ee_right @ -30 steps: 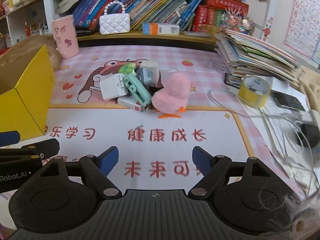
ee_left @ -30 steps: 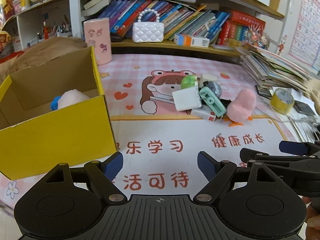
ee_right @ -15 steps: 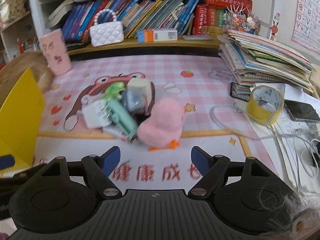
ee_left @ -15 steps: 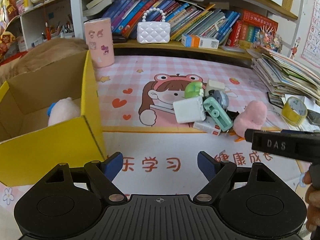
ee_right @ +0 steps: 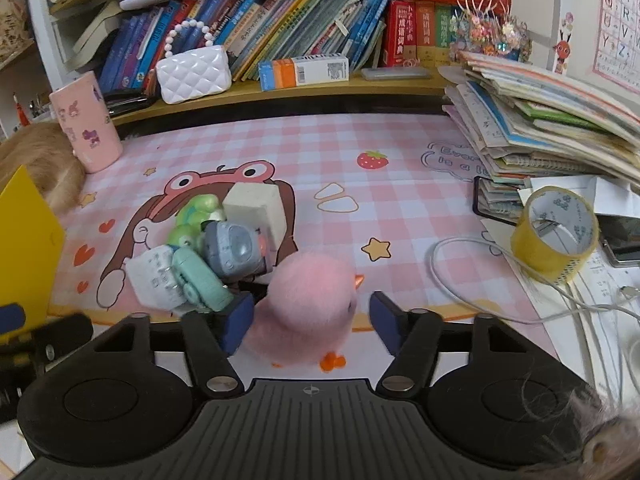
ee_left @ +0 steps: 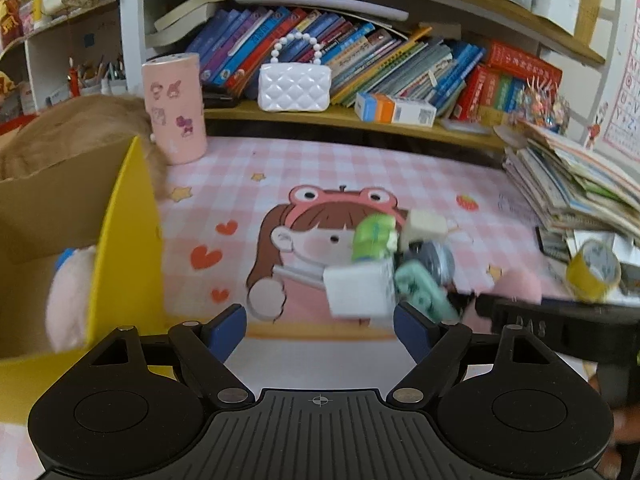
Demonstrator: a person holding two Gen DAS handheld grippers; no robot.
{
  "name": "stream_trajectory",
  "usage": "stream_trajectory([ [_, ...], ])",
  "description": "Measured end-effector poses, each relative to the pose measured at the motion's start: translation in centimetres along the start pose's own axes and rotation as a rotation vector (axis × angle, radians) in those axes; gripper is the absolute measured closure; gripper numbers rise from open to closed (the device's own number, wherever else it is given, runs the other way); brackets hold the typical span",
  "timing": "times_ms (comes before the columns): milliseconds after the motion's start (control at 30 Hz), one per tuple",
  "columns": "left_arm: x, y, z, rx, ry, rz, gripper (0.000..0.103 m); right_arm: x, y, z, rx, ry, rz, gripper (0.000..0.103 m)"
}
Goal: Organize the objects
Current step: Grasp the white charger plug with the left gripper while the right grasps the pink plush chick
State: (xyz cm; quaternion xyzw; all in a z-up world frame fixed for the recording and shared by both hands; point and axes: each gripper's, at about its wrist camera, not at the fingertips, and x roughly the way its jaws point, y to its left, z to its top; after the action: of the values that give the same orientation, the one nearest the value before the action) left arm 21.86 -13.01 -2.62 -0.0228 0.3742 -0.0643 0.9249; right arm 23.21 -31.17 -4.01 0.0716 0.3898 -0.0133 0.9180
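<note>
The right gripper (ee_right: pixel 312 320), jaws just closing, straddled the fluffy pink chick (ee_right: pixel 308 308) beside the toy pile (ee_right: pixel 208 256), not visibly pinching; the left gripper (ee_left: pixel 320 328) gaped empty.

A child's study corner at home. The table wears a pink checked mat (ee_right: pixel 360 136) printed with a cartoon girl in a frog hat. Behind it, a wooden shelf (ee_right: pixel 304 84) is crammed with children's books (ee_right: pixel 280 28) and a little white purse (ee_right: pixel 194 73). An alphabet chart (ee_right: pixel 618 20) hangs on the wall, workbooks (ee_right: pixel 552 120) pile up at the side, and small toys (ee_right: pixel 208 248) sit in a heap.
</note>
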Motion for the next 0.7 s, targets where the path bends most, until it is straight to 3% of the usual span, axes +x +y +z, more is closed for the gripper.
stream_trajectory([
  [67,1.0,0.0,0.6,-0.018,0.006,-0.025,0.021,0.0,-0.4,0.2,0.024,-0.001,0.026,0.063],
  [167,2.7,-0.4,0.9,-0.020,0.022,-0.079,0.021,-0.4,-0.6,0.2,0.027,-0.002,0.040,0.063],
  [300,4.8,-0.9,0.9,-0.012,0.050,-0.098,0.021,-1.5,-1.1,-0.5,0.046,0.005,0.052,0.063],
  [500,6.9,-0.1,0.7,-0.081,0.073,-0.150,0.022,-3.5,-1.2,-2.0,0.025,0.012,0.060,0.064],
  [567,7.4,0.0,0.6,-0.098,0.080,-0.164,0.025,-3.9,-1.1,-2.3,0.013,0.010,0.063,0.064],
  [633,7.6,0.1,0.5,-0.121,0.068,-0.197,0.037,-4.3,-1.0,-2.4,0.005,0.007,0.067,0.064],
  [700,7.4,-0.1,0.7,-0.118,0.066,-0.189,0.037,-4.7,-0.9,-2.4,-0.001,0.002,0.062,0.064],
])
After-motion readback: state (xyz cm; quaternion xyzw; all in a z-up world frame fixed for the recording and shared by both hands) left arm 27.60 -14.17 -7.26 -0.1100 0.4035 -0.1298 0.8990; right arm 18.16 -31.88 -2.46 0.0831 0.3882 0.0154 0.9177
